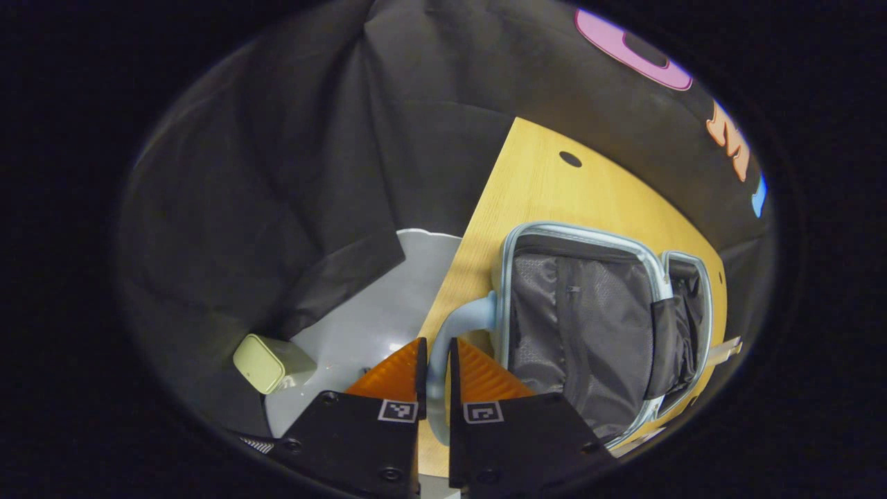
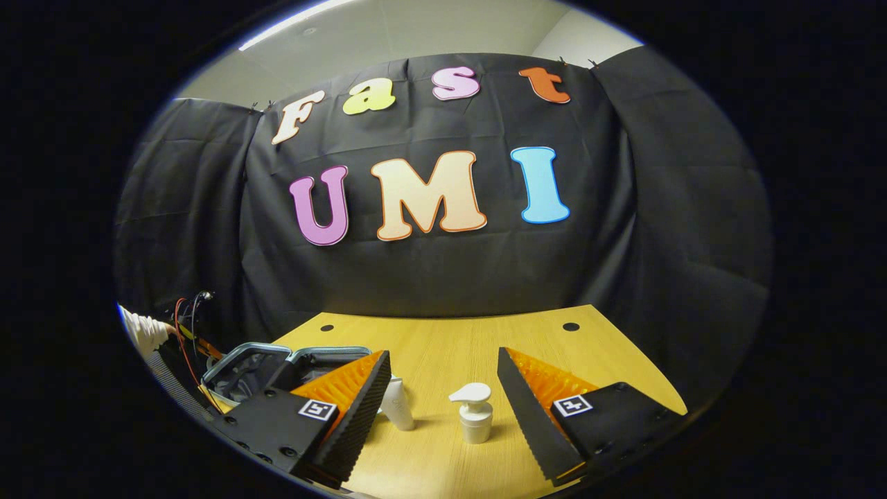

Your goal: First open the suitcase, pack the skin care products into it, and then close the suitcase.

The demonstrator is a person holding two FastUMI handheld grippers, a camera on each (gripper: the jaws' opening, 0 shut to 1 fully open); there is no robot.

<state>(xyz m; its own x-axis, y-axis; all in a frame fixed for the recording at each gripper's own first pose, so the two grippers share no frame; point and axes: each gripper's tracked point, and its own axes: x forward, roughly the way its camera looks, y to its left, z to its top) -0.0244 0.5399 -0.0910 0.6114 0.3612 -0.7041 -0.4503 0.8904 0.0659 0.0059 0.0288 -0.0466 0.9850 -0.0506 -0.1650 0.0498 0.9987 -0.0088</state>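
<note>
The left tongs (image 1: 435,371) pinch the pale blue handle (image 1: 454,326) of the open suitcase (image 1: 589,326) lying just ahead on the bench (image 1: 547,187). The right tongs (image 2: 443,395) gape wide, a white pump bottle (image 2: 473,412) standing between their fingers and a white tube (image 2: 398,405) beside the left one.

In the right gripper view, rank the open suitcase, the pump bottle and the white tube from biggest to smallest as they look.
1. Open suitcase, partly hidden behind the right gripper's finger.
2 and 3. Pump bottle and white tube look alike; the tube is partly hidden, so no ranking.

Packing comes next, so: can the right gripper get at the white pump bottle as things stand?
Probably yes: the right gripper is open, the pump bottle stands upright ahead between its fingers, with bare table around it.
</note>
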